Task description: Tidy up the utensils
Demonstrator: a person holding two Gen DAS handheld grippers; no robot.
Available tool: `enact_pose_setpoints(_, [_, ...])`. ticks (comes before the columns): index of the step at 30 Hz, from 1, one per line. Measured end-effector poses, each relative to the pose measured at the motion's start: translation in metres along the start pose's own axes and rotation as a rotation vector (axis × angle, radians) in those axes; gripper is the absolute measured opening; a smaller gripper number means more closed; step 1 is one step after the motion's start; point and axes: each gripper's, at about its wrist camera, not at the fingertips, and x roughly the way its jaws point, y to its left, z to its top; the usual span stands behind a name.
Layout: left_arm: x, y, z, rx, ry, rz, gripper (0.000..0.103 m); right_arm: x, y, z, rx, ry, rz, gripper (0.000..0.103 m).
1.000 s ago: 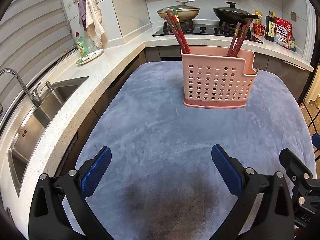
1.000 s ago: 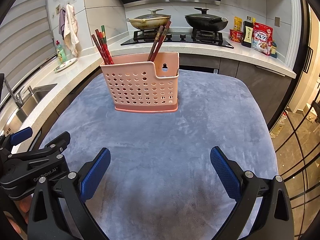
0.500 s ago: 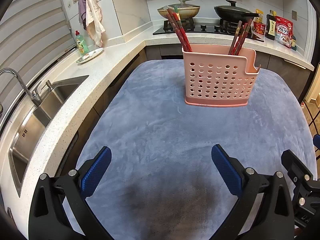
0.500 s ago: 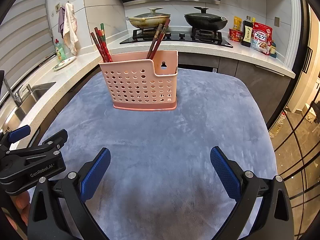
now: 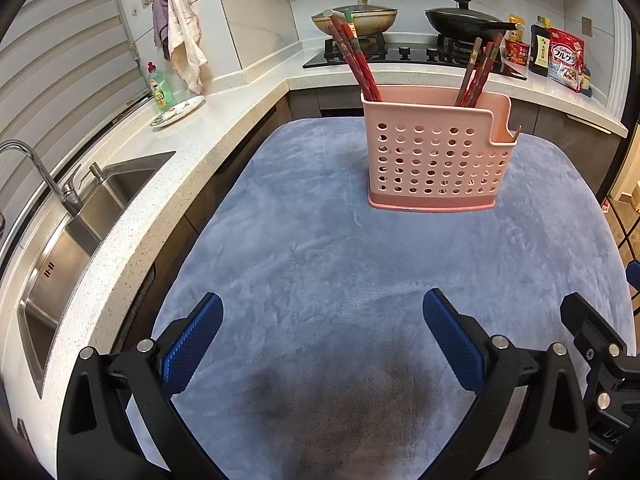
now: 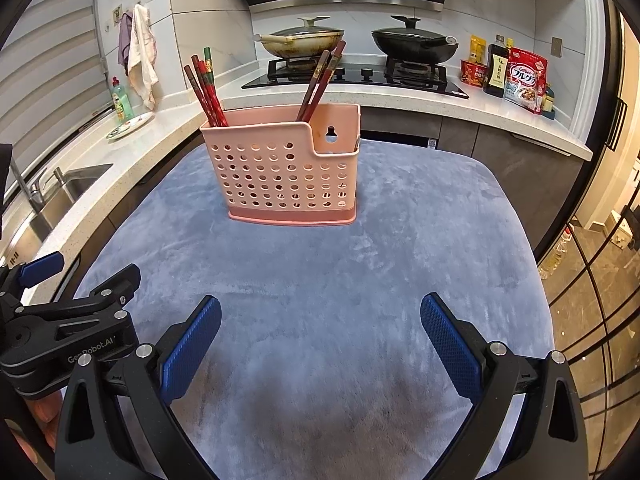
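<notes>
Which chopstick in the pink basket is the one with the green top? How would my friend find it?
Start at the pink basket on the blue cloth. Look at the chopstick bunch at its end nearer the sink. The green-topped chopstick reaches highest there; its neighbours are red or brown to the tip.

Perforated plastic caddy [image 5: 436, 160], plush cloth mat [image 5: 360, 264]

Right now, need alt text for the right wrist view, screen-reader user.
A pink perforated utensil holder stands on a blue-grey cloth, two bunches of red chopsticks leaning apart inside. The right gripper is open and empty in the foreground; kitchen counter behind.
</notes>
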Motion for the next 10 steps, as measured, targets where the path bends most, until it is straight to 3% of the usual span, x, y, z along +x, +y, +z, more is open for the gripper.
enact_pose_setpoints(10, [0.0041, -0.0008, 0.0014, 0.001, 0.004, 0.003, 0.096, 0.0005, 0.0013, 0.0009, 0.002, 0.003, 0.003, 0.096])
